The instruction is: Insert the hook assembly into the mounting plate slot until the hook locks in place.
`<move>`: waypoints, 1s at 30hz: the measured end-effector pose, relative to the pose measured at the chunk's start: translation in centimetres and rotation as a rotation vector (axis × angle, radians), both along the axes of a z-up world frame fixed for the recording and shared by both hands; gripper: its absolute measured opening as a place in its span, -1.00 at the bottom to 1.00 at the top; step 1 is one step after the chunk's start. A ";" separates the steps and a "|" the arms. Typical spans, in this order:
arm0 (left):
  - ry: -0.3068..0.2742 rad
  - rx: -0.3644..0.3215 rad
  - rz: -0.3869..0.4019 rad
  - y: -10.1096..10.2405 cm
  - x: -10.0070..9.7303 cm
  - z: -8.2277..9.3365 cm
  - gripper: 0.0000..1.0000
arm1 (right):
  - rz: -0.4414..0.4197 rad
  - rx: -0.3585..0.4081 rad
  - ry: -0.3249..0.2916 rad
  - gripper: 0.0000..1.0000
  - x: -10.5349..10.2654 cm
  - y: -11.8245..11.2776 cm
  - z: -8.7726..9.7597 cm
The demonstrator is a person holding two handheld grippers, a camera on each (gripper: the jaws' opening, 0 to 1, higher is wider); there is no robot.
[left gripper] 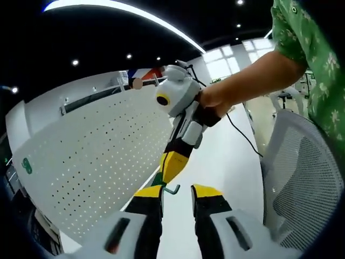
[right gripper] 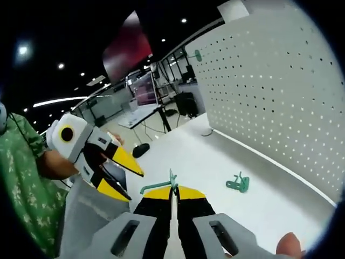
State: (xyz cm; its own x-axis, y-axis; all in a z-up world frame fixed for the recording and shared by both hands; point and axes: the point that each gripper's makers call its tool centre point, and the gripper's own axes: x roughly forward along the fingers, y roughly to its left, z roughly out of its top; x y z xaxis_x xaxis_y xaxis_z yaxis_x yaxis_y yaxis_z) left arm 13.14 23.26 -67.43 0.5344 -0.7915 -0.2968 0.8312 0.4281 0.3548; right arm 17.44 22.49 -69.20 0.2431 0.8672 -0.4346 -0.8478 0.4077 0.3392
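Right gripper (right gripper: 173,190): jaws together, clamped on a green hook (right gripper: 157,186) that sticks out sideways at the tips. Left gripper (left gripper: 177,190): jaws apart, nothing between them, near the held hook. A second green hook (right gripper: 237,183) lies on the white tabletop (right gripper: 215,162) beside the upright pegboard (right gripper: 280,97).

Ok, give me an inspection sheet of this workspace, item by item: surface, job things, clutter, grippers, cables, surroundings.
Surface: white table, mostly bare.
Job's things: white pegboard stands upright at the table's edge; one green hook pinched at the right gripper's tips; a second green hook lies loose on the table; a third green hook hangs high on the pegboard.
Clutter: nothing seen.
Grippers: right gripper shut on the hook; left gripper open, holding nothing.
Cables: black cable trails from the right gripper.
Surroundings: grey mesh chair, office desks, ceiling lights.
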 end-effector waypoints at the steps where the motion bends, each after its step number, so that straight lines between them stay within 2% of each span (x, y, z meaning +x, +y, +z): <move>1: -0.002 0.006 -0.003 -0.1 0.0 -0.1 -0.60 | 0.001 0.004 0.008 -0.97 -0.2 0.1 0.1; 11: -0.030 0.030 -0.031 -0.4 -0.4 -0.5 -0.77 | 0.019 -0.021 0.044 -0.97 -1.0 0.2 -0.4; 19: -0.039 0.004 -0.028 -0.2 -0.4 0.0 -0.91 | 0.021 -0.018 0.054 -0.99 -1.1 0.3 -0.4; 22: -0.019 -0.036 -0.017 0.0 -0.2 0.5 -0.91 | 0.024 -0.018 0.061 -1.00 -1.4 0.3 -0.4; 30: 0.036 -0.092 0.003 0.1 -0.2 0.5 -0.93 | 0.017 -0.009 0.058 -1.00 -1.4 0.2 -0.2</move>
State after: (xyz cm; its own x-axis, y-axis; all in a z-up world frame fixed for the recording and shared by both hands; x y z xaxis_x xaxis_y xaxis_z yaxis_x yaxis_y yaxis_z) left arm 12.92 23.33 -66.95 0.5274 -0.8144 -0.2419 0.8411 0.4603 0.2841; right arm 16.00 22.70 -69.44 0.2020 0.8668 -0.4559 -0.8336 0.3965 0.3845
